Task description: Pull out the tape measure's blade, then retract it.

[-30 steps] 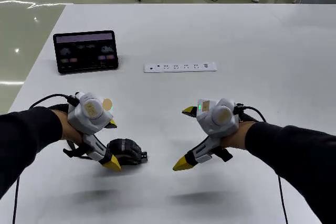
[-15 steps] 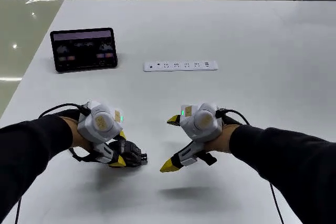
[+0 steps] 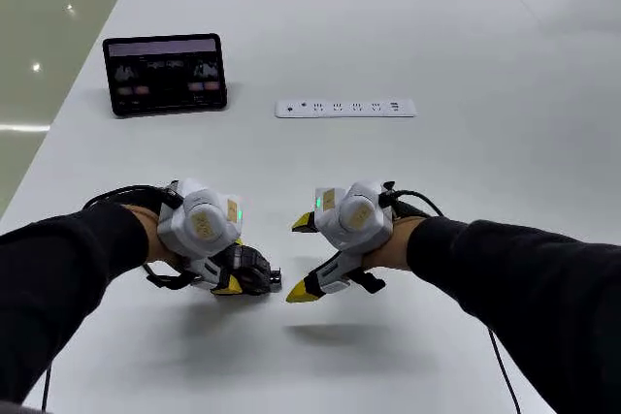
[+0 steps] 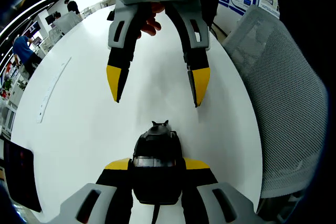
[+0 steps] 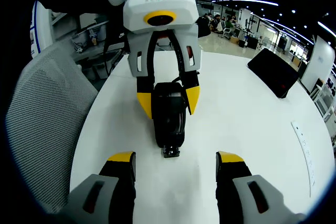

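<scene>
While the black tape measure (image 3: 254, 267) sits clamped between the left gripper's (image 3: 236, 276) 2 yellow-tipped jaws, low over the white surface (image 3: 437, 65) on the side nearest us, we see its blade wound in, with the end hook (image 5: 170, 152) pointing at the right gripper (image 3: 300, 257). That gripper stands open just beside the hook, not touching it. Farther back lie a white power strip (image 3: 345, 108) and a dark tablet (image 3: 165, 73).

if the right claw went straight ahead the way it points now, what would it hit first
Most likely the tape measure, tab end first: it lies dead ahead, centred between the tips of the open right claw, clamped by the left claw. The gap is hard to judge.
</scene>
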Motion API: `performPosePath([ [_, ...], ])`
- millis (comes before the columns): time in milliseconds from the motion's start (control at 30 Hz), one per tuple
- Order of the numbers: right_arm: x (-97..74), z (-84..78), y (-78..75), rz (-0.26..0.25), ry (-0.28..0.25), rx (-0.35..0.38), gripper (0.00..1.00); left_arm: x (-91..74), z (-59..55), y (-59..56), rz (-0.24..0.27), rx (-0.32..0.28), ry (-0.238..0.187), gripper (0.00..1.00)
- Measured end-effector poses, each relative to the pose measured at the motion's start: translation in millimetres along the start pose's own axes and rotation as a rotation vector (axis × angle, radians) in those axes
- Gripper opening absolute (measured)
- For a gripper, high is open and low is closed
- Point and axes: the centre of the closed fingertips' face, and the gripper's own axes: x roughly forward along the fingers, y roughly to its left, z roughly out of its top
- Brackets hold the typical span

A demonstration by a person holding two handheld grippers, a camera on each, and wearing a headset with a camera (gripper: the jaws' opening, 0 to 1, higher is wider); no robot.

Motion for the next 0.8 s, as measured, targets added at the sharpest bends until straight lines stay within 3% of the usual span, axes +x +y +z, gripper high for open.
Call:
performPosePath([
  [167, 13.1, -7.3, 6.1, 0.011, 0.008, 0.032, 0.47, 0.7, -0.3, -0.2, 0.007, 0.004, 0.0, 0.31],
  [300, 22.6, -15.2, 9.3, 0.012, 0.04, 0.008, 0.35, 0.7, -0.2, 0.1, -0.003, -0.006, -0.009, 0.32],
  [467, 28.2, -16.8, 6.9, 0.019, 0.052, 0.012, 0.33, 0.8, -0.1, 0.4, -0.012, -0.02, -0.009, 0.32],
  [633, 32.2, -16.9, 3.7, 0.036, 0.041, 0.053, 0.23, 0.5, -0.6, 0.7, -0.012, -0.026, -0.019, 0.32],
  [800, 37.0, -15.0, 4.5, 0.042, 0.044, 0.032, 0.22, 1.0, -0.8, 0.3, -0.011, -0.021, -0.019, 0.32],
])
